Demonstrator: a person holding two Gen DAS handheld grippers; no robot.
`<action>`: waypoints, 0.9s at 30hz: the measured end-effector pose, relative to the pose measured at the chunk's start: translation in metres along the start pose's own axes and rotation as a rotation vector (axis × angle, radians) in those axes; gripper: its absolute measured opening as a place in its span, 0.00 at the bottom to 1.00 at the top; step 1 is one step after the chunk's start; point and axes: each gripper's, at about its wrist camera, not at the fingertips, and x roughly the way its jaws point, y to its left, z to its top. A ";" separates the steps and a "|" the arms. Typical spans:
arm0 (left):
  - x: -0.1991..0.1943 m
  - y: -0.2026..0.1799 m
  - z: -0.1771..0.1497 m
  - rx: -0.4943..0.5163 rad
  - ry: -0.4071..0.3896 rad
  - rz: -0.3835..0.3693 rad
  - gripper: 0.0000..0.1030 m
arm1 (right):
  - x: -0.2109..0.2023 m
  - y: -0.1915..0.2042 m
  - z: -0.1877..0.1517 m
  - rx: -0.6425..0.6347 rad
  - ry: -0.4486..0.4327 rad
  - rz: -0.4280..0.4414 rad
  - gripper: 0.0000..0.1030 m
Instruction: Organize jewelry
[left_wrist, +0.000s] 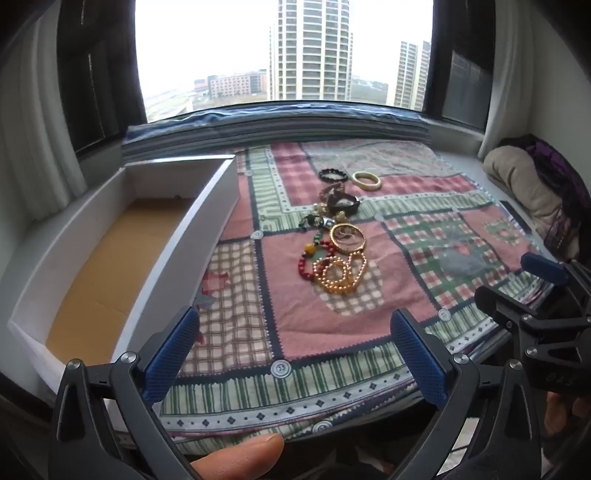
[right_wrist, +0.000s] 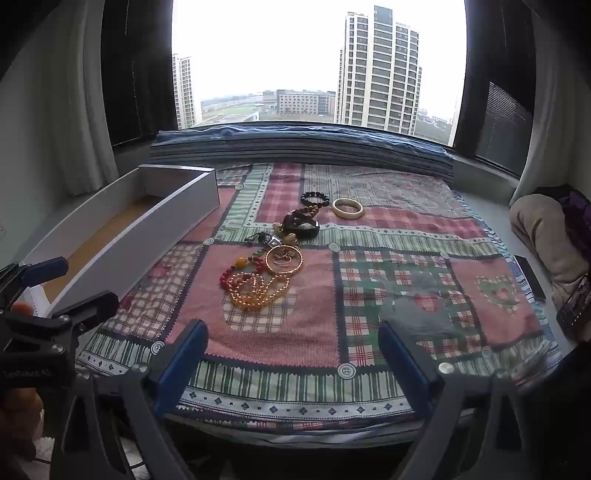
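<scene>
Both claws (left_wrist: 295, 350) (right_wrist: 291, 354) agape, above jewelry (right_wrist: 266, 269)

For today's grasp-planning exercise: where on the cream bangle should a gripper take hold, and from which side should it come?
Grip the cream bangle across its rim, one finger inside the ring and one outside, coming from above. It lies flat on the patchwork cloth, so there is no edge to pinch from the side. Take the right part of the rim, which is away from the black bead bracelet; the open right gripper probably suits best.
</scene>
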 end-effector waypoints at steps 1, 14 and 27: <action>0.001 0.000 0.000 0.005 0.008 0.000 1.00 | 0.000 0.001 0.000 0.002 0.004 -0.003 0.92; 0.004 -0.002 0.001 0.009 0.033 0.020 1.00 | -0.009 -0.007 0.000 0.031 -0.007 0.014 0.92; 0.003 -0.001 0.011 -0.009 0.014 0.042 1.00 | -0.003 -0.010 0.007 0.062 0.038 0.087 0.92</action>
